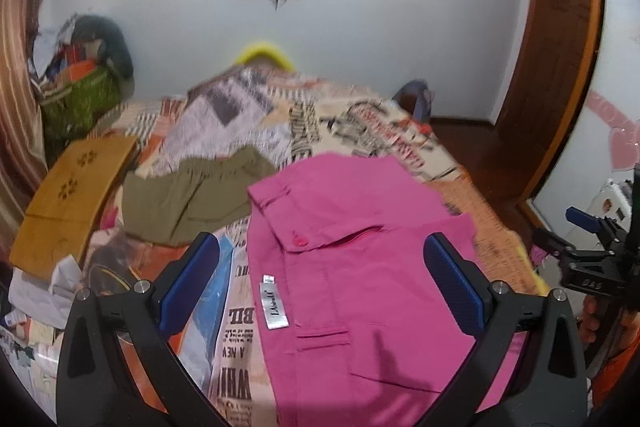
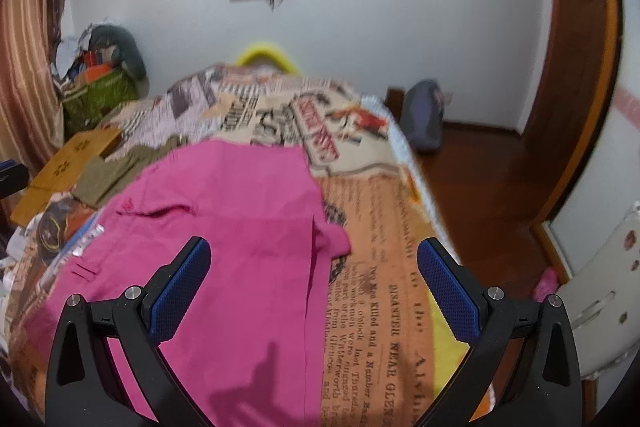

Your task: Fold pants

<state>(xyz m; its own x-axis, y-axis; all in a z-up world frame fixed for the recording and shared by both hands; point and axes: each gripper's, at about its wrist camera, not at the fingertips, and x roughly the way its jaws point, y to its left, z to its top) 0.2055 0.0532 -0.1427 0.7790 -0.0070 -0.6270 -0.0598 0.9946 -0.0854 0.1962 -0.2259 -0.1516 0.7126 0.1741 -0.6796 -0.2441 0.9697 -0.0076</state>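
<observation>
Pink pants (image 1: 352, 267) lie on the bed, waistband with a pink button and a white label toward the left; they also show in the right wrist view (image 2: 224, 227). My left gripper (image 1: 322, 267) is open and empty above the waistband area. My right gripper (image 2: 314, 275) is open and empty above the pants' right edge, where a fabric corner is turned over. Part of the right gripper's body (image 1: 600, 251) shows at the right edge of the left wrist view.
The bed has a newspaper-print cover (image 2: 376, 227). An olive garment (image 1: 192, 195) lies left of the pants, beside a wooden board (image 1: 72, 195). A cluttered green bag (image 1: 76, 99) stands at the far left. The wooden floor (image 2: 480, 195) is to the right, with a bag (image 2: 424, 119) by the wall.
</observation>
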